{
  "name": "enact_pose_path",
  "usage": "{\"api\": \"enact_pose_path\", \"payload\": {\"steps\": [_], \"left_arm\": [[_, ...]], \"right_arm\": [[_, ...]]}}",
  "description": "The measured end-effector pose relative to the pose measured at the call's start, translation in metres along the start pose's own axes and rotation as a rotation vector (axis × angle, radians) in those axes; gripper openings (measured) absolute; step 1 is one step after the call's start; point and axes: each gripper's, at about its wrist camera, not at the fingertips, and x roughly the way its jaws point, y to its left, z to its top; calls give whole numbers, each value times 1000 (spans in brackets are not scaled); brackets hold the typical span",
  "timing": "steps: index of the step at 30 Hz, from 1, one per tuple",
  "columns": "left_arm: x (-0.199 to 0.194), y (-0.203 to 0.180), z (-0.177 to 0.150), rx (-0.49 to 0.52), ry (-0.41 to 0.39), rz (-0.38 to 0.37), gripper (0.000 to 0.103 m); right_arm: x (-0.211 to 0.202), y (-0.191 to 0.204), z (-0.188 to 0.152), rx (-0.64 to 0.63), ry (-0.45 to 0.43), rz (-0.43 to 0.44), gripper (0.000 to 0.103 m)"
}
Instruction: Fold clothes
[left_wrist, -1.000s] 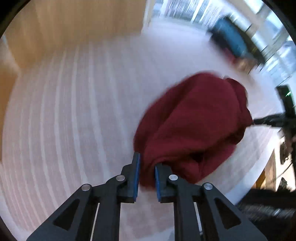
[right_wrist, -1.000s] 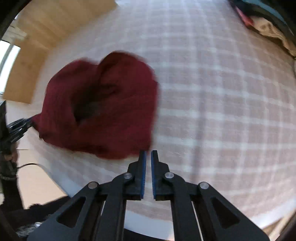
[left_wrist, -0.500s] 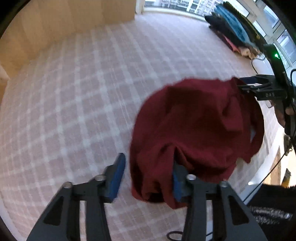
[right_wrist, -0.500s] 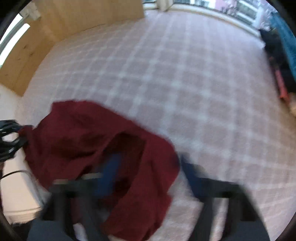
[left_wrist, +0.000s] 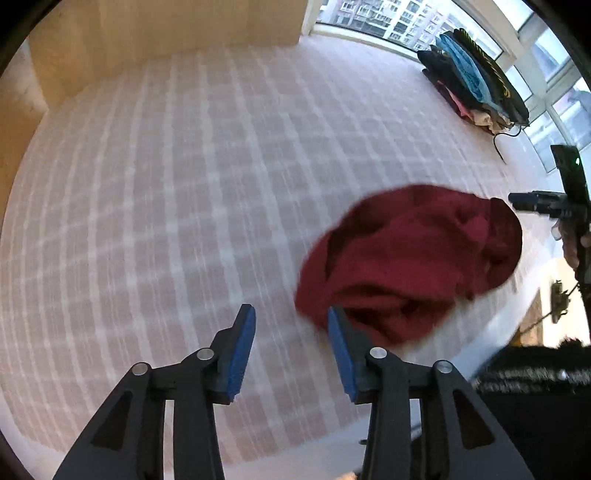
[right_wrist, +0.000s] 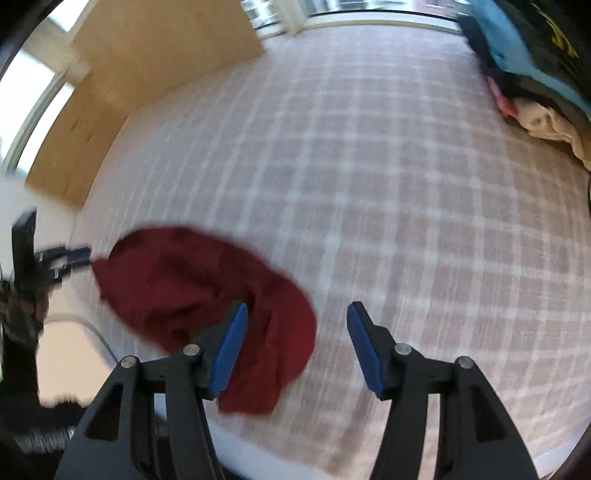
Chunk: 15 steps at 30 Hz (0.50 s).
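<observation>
A crumpled dark red garment (left_wrist: 410, 258) lay near the front edge of a bed covered in a pink plaid sheet (left_wrist: 192, 192). The left gripper (left_wrist: 291, 345) hung above the sheet just left of the garment, its fingers opening, nothing between them. The right gripper (right_wrist: 295, 343) hung over the garment's right edge, fingers likewise opening, gripping nothing. A pile of clothes (left_wrist: 476, 88) sat at the far corner.

Left wrist view: looked steeply down past its own fingers, close above the checked bedspread (left_wrist: 184, 206).
Right wrist view: likewise, from the opposite side.
Shared: the red garment (left_wrist: 410, 258) (right_wrist: 192, 288) between them.
</observation>
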Motion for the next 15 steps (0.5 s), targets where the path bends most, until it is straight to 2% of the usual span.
{"api": "enact_pose_path", "payload": {"steps": [2,3,4,6,8,9,10,15], "left_arm": [[2,3,9,1,-11,-7,39],[3,5,15,-10,-11,-12,39],[-2,7,19,-19,-14,-16,39],[-18,13,20,-18,-35,-12,40],[-31,17,20,-17,-60,21,50],[-37,19,20,-17,-73,37,56],[-38,19,21,-12,-70,41,56],[11,-10,38,91,17,-6,56]], "right_arm": [[22,-11,32,-27,12,-60,55],[33,-20,37,-23,15,-79,55],[39,-17,39,-19,15,-79,55],[54,-4,41,-27,30,-25,55],[61,14,13,-93,71,25,55],[58,23,-1,-143,96,11,55],[56,30,-14,-186,121,4,55],[43,24,-41,-231,253,86,55]]}}
